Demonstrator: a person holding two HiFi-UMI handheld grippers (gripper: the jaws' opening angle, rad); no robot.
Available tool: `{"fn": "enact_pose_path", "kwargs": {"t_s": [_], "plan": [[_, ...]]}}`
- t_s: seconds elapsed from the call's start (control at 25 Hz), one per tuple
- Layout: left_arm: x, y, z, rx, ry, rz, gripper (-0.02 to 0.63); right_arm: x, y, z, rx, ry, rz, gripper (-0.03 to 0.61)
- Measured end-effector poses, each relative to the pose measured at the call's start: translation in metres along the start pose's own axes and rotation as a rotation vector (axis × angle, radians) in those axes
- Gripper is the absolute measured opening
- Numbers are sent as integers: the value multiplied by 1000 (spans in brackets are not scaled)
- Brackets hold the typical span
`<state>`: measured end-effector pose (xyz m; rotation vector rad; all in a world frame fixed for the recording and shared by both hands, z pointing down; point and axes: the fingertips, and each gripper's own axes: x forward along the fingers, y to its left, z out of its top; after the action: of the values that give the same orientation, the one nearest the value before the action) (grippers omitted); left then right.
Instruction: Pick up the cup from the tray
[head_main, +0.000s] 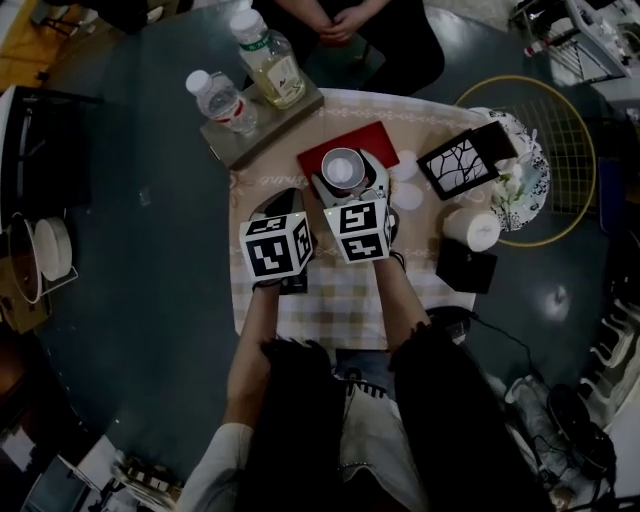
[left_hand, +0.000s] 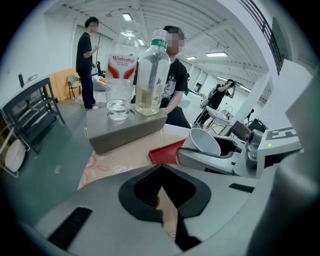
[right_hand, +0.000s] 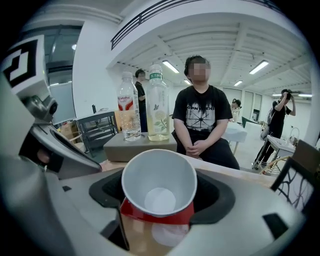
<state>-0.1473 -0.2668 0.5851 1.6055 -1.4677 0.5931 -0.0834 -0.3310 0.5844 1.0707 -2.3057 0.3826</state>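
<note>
- The cup (right_hand: 159, 175), white and empty, is over the near edge of the red tray (head_main: 378, 140). Its mouth tips towards the right gripper's camera, so its round bottom shows. I cannot tell whether its base rests on the tray.
- The right gripper (head_main: 347, 182) reaches over the near edge of the tray with its jaws set wide. The cup fills the gap between them, and its rim meets a dark pad on each side.
- The left gripper (left_hand: 161, 187) hangs just left of the tray's near corner, above the checked tablecloth (head_main: 330, 300). Its jaws are drawn almost together and hold nothing. Only a thin sliver of cloth shows between the pads.
- A grey box (head_main: 262, 128) lies just beyond the tray's left corner. It carries a clear water bottle (head_main: 225, 100) and a bottle of yellowish liquid (head_main: 272, 65).
- A person sits beyond the tray's far side with hands (head_main: 345, 25) clasped in the lap.
- A black picture frame (head_main: 462, 163) with a branch pattern lies to the right of the tray.
- Two white discs (head_main: 405, 195) sit between the tray and the frame, close to the tray's right edge.
</note>
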Motion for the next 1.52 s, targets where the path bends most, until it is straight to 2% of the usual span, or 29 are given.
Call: {"fn": "enact_pose_path", "kwargs": {"t_s": [0.28, 0.52, 0.92, 1.16, 1.52], "plan": [[-4, -35, -6, 52, 4, -54, 6, -47, -24, -26, 21, 28, -79, 374], [-4, -66, -14, 107, 15, -103, 6, -83, -42, -54, 79, 46, -151, 374], [-2, -100, -33, 192, 35, -138, 6, -119, -62, -89, 114, 68, -235, 374], [-2, -100, -46, 207, 52, -121, 6, -128, -59, -120, 170, 53, -229, 374], [-3, -99, -61, 232, 71, -115, 6, -130, -55, -137, 136, 73, -227, 376]]}}
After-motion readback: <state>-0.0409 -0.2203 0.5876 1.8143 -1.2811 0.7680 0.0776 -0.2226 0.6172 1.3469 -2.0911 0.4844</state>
